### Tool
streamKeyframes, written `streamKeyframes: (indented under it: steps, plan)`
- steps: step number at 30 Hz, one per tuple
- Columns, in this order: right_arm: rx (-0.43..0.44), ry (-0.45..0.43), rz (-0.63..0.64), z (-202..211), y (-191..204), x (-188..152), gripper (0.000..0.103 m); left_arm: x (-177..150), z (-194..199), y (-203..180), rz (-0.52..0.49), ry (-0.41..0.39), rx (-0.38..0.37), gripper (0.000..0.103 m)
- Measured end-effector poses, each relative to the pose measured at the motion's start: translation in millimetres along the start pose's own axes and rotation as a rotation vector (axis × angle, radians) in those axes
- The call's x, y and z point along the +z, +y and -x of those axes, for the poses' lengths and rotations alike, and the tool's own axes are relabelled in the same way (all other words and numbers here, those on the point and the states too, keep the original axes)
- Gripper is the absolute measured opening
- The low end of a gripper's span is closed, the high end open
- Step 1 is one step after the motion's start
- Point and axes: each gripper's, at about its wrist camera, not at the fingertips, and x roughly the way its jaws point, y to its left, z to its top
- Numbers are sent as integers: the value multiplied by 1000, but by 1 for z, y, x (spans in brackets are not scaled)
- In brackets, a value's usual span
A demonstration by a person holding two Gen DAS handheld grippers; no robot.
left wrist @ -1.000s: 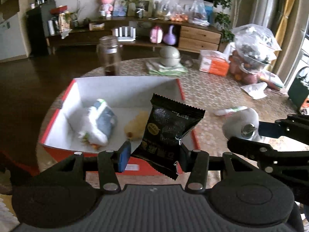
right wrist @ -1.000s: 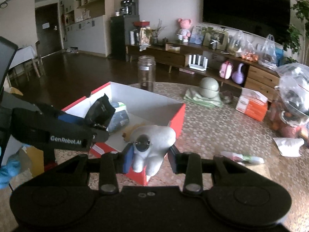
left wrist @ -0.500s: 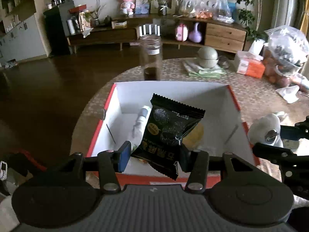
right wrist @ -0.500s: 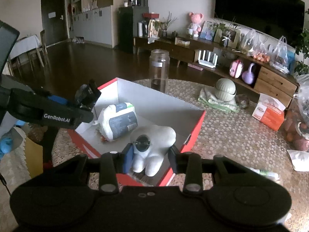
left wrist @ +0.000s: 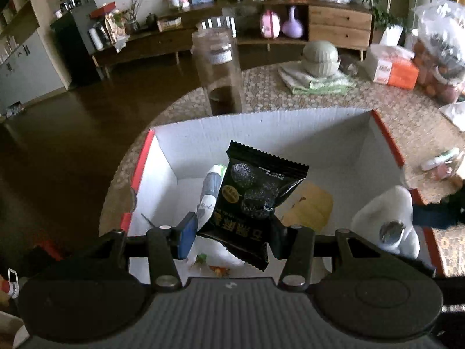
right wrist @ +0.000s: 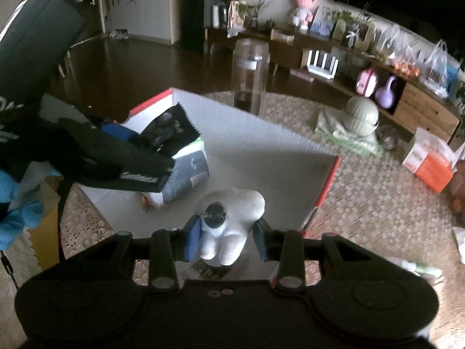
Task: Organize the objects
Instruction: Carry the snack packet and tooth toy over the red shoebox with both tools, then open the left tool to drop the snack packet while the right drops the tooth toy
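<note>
- Left gripper (left wrist: 229, 229): we see jaws clamped on black crinkle-edged snack packet (left wrist: 255, 200), over red-rimmed white cardboard box (left wrist: 290, 125).
- Right gripper (right wrist: 226, 238): we see jaws clamped on white tooth-shaped toy (right wrist: 232, 215), over same box.

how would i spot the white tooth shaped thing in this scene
Find the red cardboard box with white inner walls on the patterned round table. Over its near right corner, the right hand-held gripper grips the white tooth-shaped toy. Unlike the flat packets nearby, it is rounded, with a metal stud.
</note>
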Motion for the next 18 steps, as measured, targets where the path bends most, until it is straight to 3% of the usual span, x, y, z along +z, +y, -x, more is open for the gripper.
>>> streamKeyframes:
  steps: [12, 18]
  plan:
    - [-3, 70, 14, -31, 6, -3, 39, 18, -43, -16, -116, 66, 55, 50]
    - [-8, 73, -8, -35, 2, -4, 43, 13, -57, -30, -212, 73, 127, 54]
